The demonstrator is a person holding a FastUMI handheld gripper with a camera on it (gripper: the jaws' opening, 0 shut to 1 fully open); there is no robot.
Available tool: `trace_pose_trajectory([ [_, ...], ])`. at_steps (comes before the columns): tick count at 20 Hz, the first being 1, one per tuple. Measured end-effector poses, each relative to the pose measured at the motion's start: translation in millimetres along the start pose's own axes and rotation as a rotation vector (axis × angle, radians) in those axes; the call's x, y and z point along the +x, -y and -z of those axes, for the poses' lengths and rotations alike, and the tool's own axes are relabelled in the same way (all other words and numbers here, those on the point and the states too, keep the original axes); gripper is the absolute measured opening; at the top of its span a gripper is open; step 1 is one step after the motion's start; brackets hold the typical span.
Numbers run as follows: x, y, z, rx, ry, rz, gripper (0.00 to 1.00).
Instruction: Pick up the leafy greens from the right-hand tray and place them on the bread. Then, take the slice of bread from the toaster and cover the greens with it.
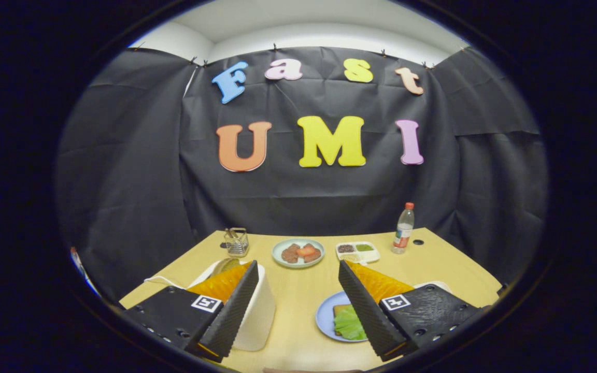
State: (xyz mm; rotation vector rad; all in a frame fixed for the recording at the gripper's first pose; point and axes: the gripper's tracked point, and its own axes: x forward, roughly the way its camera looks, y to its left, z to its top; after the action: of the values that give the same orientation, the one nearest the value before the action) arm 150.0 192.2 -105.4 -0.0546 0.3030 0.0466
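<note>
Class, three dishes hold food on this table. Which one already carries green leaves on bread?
The blue plate, nearest, beside the open gripper's right-hand jaw. The green plate beyond holds reddish-brown pieces; the white tray is compartmented.

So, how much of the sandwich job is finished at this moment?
Done: the greens already lie on the bread on the blue plate. In hand: nothing; the gripper is open, fingers spread wide above the table. Left: take the slice from the toaster, beside the left finger, and cover the greens with it.
</note>
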Motion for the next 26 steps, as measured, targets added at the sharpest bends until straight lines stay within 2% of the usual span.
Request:
trace_pose_trajectory([
  [5, 21, -54, -9, -0.037, -0.011, -0.026, 0.96],
  [10, 56, -91, 14, -0.097, -0.087, -0.019, 0.96],
  [15, 84, -94, 39, -0.098, -0.163, 0.012, 0.95],
  [21, 99, -94, 53, -0.077, -0.196, 0.017, 0.83],
  [26, 102, -105, 65, -0.053, -0.221, -0.037, 0.28],
])
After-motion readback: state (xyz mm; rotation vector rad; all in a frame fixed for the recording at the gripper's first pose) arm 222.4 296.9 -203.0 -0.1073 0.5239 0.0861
